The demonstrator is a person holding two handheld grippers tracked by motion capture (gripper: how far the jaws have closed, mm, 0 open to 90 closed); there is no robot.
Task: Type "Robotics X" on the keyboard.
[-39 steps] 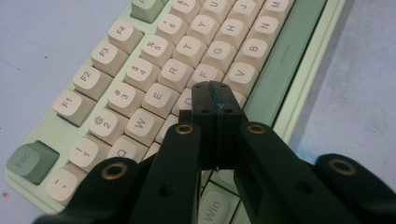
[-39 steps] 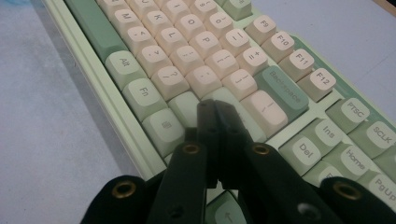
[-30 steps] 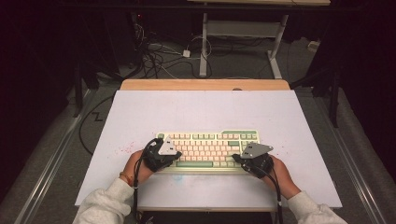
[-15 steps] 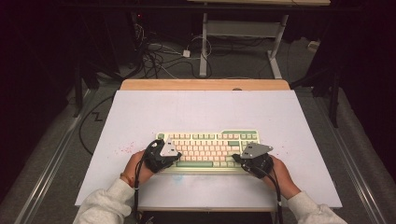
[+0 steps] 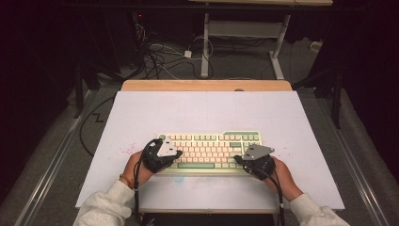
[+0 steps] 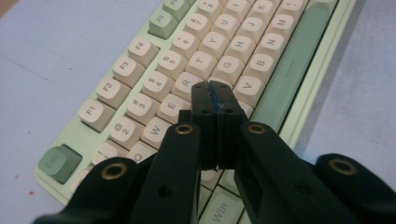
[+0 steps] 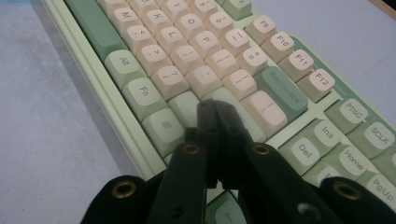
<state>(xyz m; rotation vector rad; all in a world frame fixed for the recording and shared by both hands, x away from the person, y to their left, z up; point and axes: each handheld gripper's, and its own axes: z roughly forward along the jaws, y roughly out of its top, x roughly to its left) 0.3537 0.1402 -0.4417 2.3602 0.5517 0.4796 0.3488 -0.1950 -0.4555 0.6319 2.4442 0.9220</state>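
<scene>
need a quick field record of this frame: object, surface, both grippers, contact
object: green and cream keyboard, lying flat
surface: white table top
left gripper: shut, nothing between the jaws, tips over the keys near R and F
right gripper: shut, nothing between the jaws, tips over the keys beside Backspace
contact: cannot tell whether either tip presses a key
hands: one at each end of the keyboard
</scene>
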